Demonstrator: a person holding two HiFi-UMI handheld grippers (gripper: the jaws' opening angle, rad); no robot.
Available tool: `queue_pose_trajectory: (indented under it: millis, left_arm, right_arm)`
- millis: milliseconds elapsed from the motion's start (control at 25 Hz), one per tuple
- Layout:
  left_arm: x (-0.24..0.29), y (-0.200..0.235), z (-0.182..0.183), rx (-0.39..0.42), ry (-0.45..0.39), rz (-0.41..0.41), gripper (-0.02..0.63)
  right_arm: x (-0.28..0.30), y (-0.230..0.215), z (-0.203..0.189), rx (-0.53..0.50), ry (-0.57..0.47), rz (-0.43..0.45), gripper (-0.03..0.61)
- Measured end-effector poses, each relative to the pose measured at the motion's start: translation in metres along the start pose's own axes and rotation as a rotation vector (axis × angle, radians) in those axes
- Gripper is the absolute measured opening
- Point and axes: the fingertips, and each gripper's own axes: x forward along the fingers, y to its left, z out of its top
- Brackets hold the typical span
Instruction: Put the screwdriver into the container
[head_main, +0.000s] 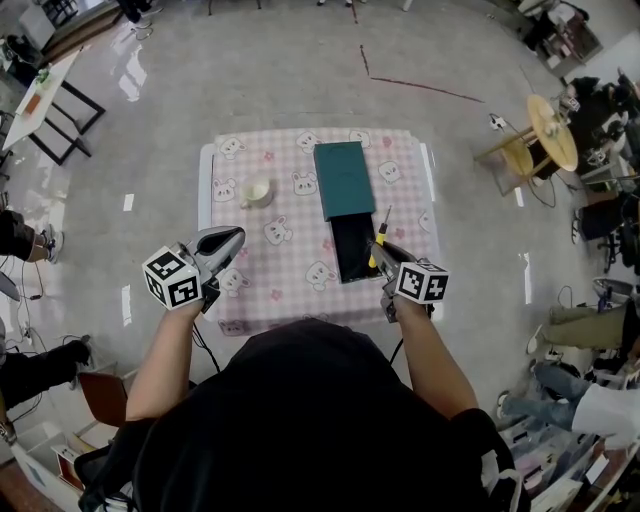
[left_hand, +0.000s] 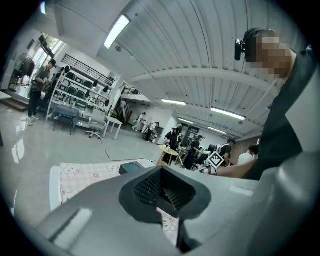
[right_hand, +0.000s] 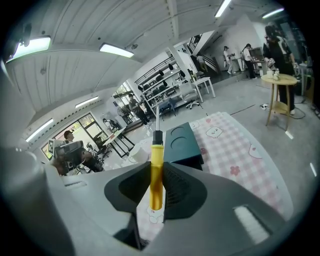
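Screwdriver (right_hand: 156, 170) — tip-forward in right gripper (right_hand: 157, 186)

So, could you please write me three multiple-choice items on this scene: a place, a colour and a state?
1. Where is the cup? A on the floor; B on the cloth, left of the box; C inside the box.
2. The handle of the screwdriver is: A red; B yellow; C blue.
3. The right gripper is: A open; B shut on the cup; C shut on the screwdriver.
Answers: B, the head view shows it beside the box; B, its handle shows yellow; C, the jaws clamp the handle.
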Motion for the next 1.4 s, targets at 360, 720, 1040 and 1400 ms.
queue_pose_trajectory:
  millis: [360,720,1040,1400]
  left_arm:
    - [0.001,0.011,0.000,-0.005,0.006,0.005,0.000]
    - [0.001,0.015,0.000,-0.006,0.008,0.013,0.000]
    - [0.003,0.013,0.002,0.003,0.011,0.021,0.000]
    - [0.006,0.018,0.000,-0.011,0.017,0.021,0.000]
  right_arm:
    - [0.016,-0.007,-0.007,0.007,0.034,-0.011,0.106]
    - [0.026,-0.010,-0.016,0.007,0.067,-0.010,0.107]
    - [0.027,-0.015,-0.022,0.003,0.097,-0.012,0.106]
    - [0.039,-0.018,-0.028,0.006,0.129,-0.010,0.106]
